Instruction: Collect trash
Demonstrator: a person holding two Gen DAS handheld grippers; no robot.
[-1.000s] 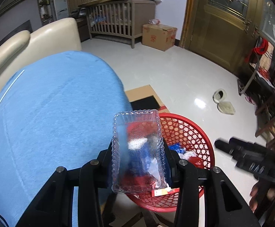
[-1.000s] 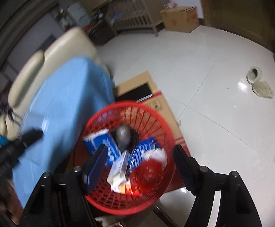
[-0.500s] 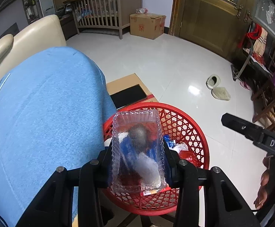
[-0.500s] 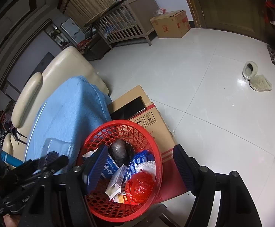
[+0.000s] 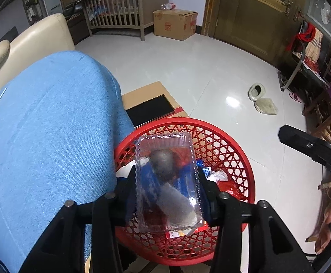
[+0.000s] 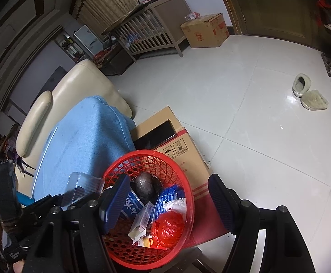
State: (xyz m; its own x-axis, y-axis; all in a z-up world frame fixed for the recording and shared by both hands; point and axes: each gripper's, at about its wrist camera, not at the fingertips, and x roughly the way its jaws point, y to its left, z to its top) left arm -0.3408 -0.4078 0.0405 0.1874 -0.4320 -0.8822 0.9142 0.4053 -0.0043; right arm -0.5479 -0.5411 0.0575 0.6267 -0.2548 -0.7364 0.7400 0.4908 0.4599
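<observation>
A clear plastic tray [image 5: 167, 182] stands between the fingers of my left gripper [image 5: 168, 179], directly above the red mesh basket [image 5: 222, 132]. The jaws are opening, and the pads still touch the tray's ribbed sides. The basket [image 6: 147, 153] holds a grey foil ball [image 6: 145, 185], blue packets [image 6: 167, 199], a white carton [image 6: 140, 224] and a red bag [image 6: 168, 227]. My right gripper [image 6: 165, 182] hovers open over the basket with nothing between its fingers. In the right wrist view the left gripper [image 6: 74, 195] and the tray [image 6: 83, 182] sit at the basket's left rim.
A blue cloth [image 5: 47, 125] covers the surface left of the basket, with a cream sofa [image 6: 74, 84] behind. The basket rests on a cardboard box [image 6: 176, 145] that carries a black slab [image 5: 149, 111]. Slippers [image 5: 263, 100], a crib [image 5: 120, 4] and a carton [image 5: 174, 24] stand on the white floor.
My left gripper has carried the tray forward and down, so the basket now lies fully beneath it. The right gripper has drifted slightly and its view has steadied.
</observation>
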